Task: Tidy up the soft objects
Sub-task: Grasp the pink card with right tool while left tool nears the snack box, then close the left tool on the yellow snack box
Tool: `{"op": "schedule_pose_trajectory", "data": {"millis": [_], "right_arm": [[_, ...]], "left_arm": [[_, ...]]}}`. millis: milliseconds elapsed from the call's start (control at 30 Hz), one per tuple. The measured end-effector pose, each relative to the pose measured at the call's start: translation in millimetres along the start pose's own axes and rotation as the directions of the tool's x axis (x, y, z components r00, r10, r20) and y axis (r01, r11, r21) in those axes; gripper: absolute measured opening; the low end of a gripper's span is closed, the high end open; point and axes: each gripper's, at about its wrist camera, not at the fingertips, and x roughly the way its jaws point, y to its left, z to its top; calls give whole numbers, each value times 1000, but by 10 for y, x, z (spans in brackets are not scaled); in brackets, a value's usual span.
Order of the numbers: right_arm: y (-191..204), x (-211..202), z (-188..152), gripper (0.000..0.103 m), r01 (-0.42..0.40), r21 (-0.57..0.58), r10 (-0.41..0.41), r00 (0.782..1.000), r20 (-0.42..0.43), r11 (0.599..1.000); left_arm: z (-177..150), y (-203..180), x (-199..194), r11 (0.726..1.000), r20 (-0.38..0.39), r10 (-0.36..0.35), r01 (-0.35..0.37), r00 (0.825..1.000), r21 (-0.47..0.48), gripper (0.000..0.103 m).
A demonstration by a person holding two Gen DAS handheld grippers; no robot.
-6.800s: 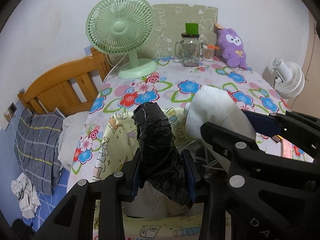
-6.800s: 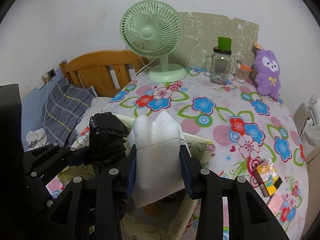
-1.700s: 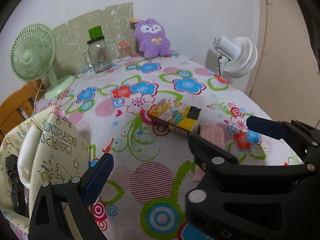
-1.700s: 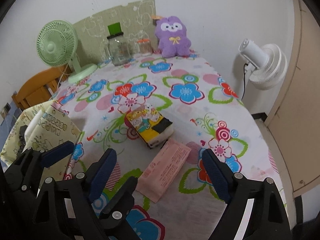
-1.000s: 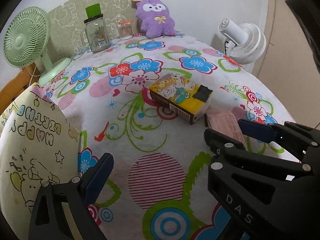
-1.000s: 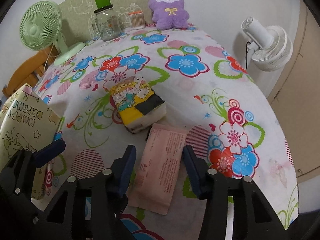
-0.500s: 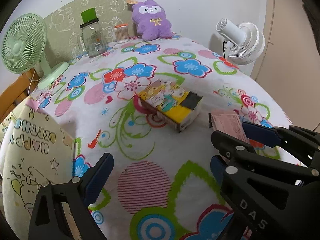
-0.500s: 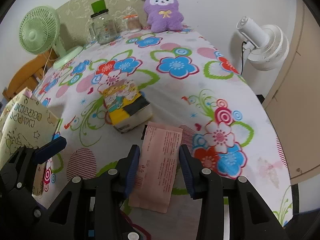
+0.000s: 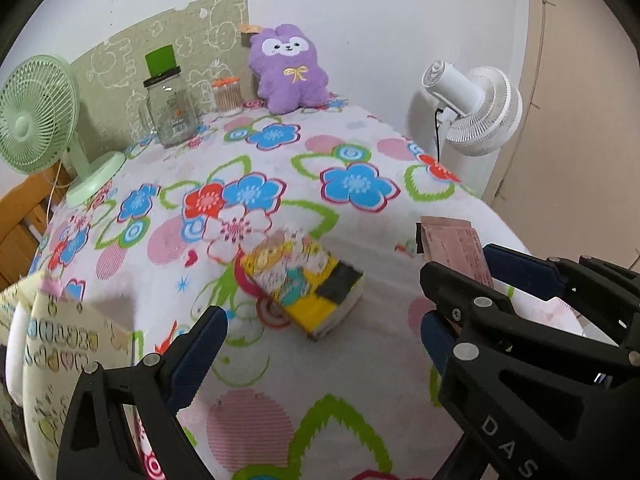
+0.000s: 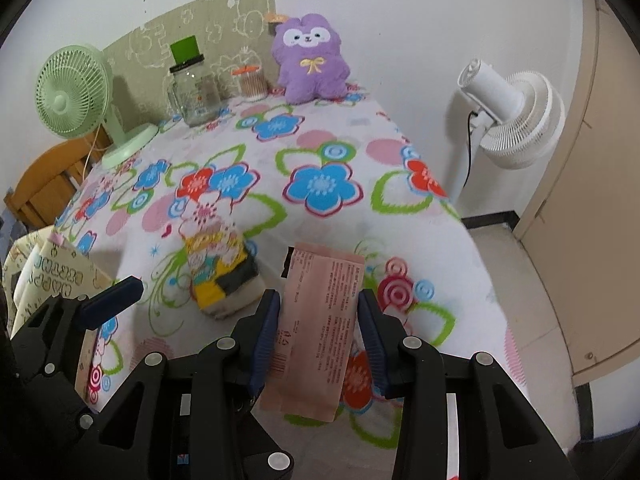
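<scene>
My right gripper [image 10: 318, 332] is shut on a flat pink packet [image 10: 320, 320] and holds it lifted above the floral tablecloth; the packet also shows in the left wrist view [image 9: 454, 248] between the right fingers. A yellow cartoon tissue pack [image 9: 306, 288] lies on the cloth just ahead of my left gripper [image 9: 320, 336], which is open and empty above the table; the pack also shows in the right wrist view [image 10: 220, 276]. A yellow "happy birthday" gift bag [image 9: 52, 344] stands at the left, with white padding showing at its edge.
At the table's far end stand a purple plush [image 9: 290, 68], a glass jar with green lid [image 9: 170, 108], a small cotton-swab jar [image 9: 228, 96] and a green desk fan [image 9: 36, 120]. A white floor fan [image 10: 516, 120] stands off the right edge. A wooden chair [image 10: 44, 188] is at left.
The right gripper closed on the pink packet and lifted it off the cloth. Earlier both grippers let go of a black bundle and a white one at the bag and swung right.
</scene>
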Motion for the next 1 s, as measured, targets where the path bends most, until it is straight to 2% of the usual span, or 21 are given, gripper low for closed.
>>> {"op": "schedule_pose_trajectory", "data": {"millis": [167, 767, 867, 933, 1000], "right_arm": [[-41, 15, 120, 43, 7, 3, -7, 1000, 25, 1000], [-130, 449, 351, 43, 1, 19, -1, 1000, -21, 1000], [-122, 497, 353, 43, -10, 22, 10, 999, -33, 1000], [-118, 523, 356, 43, -8, 22, 9, 999, -36, 1000], [-108, 538, 357, 43, -10, 19, 11, 999, -41, 1000]], "left_arm": [[112, -3, 80, 1000, -6, -2, 2, 1000, -21, 98], [253, 107, 485, 991, -67, 44, -52, 997, -120, 98], [247, 129, 515, 991, -74, 37, -47, 997, -127, 94], [244, 139, 536, 991, -82, 35, -45, 996, -130, 80], [238, 156, 558, 990, -92, 33, -45, 995, -133, 79]]}}
